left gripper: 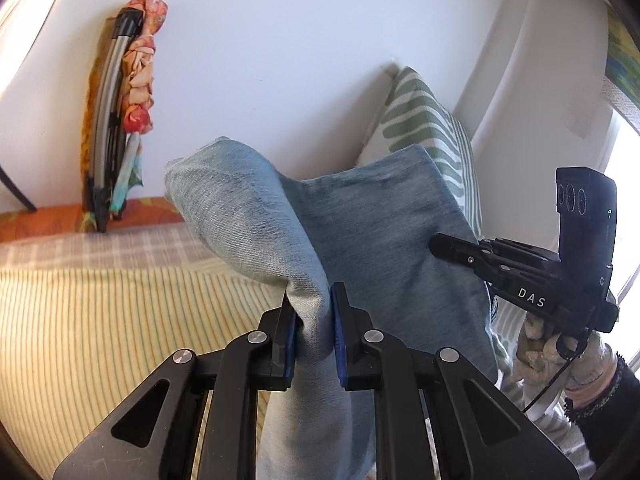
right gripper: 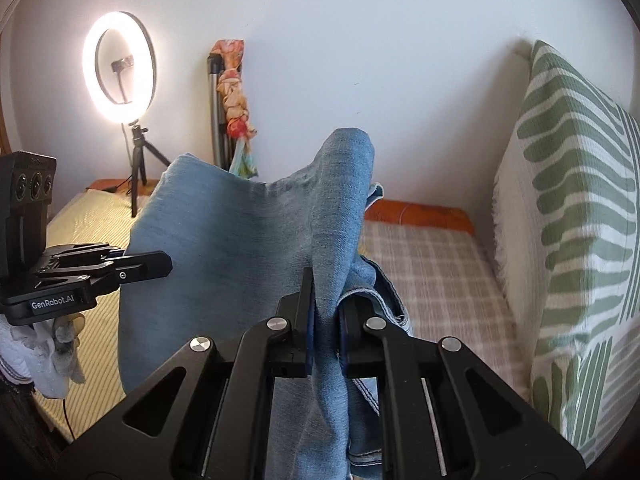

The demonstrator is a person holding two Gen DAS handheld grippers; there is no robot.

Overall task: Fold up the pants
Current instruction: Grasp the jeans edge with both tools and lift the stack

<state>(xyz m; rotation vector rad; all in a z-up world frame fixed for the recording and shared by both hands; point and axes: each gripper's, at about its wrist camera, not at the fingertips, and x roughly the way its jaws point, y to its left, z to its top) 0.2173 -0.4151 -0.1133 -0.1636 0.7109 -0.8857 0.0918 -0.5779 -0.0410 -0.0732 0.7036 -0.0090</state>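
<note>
**Gripping the pants at two points above the bed**

Pinching a bunched fold of light blue denim, the left gripper point(left gripper: 314, 320) has its jaws nearly closed, the blue pads pressed on the cloth from both sides. The right gripper point(right gripper: 324, 312) clamps another gathered fold in the same narrow way. Between the two, the pants point(left gripper: 360, 232) hang as a slack sheet held up off the bed, with a rounded hump of cloth rising above each grip and a hemmed edge with pale stitching dangling just beside the right gripper's fingers. Each tool shows in the other's view, side on, with a gloved hand point(left gripper: 536, 344) beneath it.

Below the cloth lies the bed point(left gripper: 100, 300), covered in a yellow striped sheet and, nearer the wall, a pale checked one. A cushion point(right gripper: 580, 220) with green leaf stripes leans in the corner. Against the white wall stands a folded frame wrapped in floral fabric point(left gripper: 138, 80), and further along a lit ring light point(right gripper: 119, 68) on a small tripod.
</note>
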